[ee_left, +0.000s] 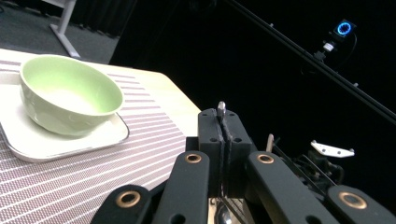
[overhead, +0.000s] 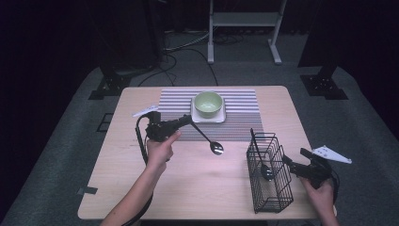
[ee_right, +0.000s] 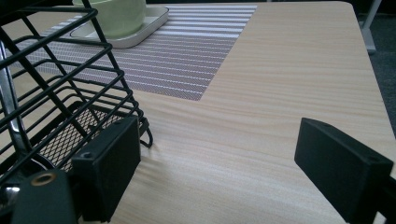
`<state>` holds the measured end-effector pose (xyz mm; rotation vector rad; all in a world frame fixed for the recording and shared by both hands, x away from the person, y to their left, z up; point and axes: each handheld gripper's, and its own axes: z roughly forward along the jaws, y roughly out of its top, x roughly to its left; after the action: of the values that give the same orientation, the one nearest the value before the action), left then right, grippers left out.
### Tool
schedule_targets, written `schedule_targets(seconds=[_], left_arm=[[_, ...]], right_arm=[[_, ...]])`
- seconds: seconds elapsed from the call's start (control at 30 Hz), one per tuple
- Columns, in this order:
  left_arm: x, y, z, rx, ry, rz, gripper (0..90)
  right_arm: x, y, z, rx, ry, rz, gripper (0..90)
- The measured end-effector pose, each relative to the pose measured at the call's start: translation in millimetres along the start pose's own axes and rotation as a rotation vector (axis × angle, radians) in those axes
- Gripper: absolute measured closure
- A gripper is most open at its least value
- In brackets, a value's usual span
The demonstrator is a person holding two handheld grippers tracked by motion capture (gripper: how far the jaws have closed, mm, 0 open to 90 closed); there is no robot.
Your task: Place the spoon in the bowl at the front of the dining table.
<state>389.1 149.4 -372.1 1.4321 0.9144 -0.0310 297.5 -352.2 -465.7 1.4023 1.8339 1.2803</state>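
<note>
My left gripper (overhead: 187,120) hovers over the striped placemat (overhead: 240,106), shut on the dark handle of a spoon (overhead: 216,148) whose shiny bowl hangs down to the right above the wood. In the left gripper view the closed jaws (ee_left: 222,128) pinch the handle's tip (ee_left: 221,108). A green bowl (overhead: 208,103) sits on a white square plate (overhead: 199,117) just behind. My right gripper (overhead: 288,163) stands open beside the right wall of a black wire basket (overhead: 277,186); its pads (ee_right: 112,163) frame bare table. Another spoon (overhead: 267,172) lies inside the basket.
The wooden table (overhead: 197,188) has free room in its front middle and left. In the right gripper view the basket (ee_right: 60,93) stands close on the left, with the bowl (ee_right: 116,16) and its plate (ee_right: 154,18) far behind. Beyond the table lie cables and stand legs.
</note>
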Motion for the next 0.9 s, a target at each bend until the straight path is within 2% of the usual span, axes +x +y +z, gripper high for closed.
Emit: schedule_targets(seconds=[0.37,0.9], left_arm=[[13.8,13.1,12.6,-0.006,0.048,-0.008,89.0],[20.4,36.1,29.2,-0.024,0.087,0.003,89.0]], right_arm=[[-0.3,0.0,0.5,0.001,-0.001,-0.001,13.3],[0.4,0.7,0.1,0.000,-0.001,0.000,13.3]])
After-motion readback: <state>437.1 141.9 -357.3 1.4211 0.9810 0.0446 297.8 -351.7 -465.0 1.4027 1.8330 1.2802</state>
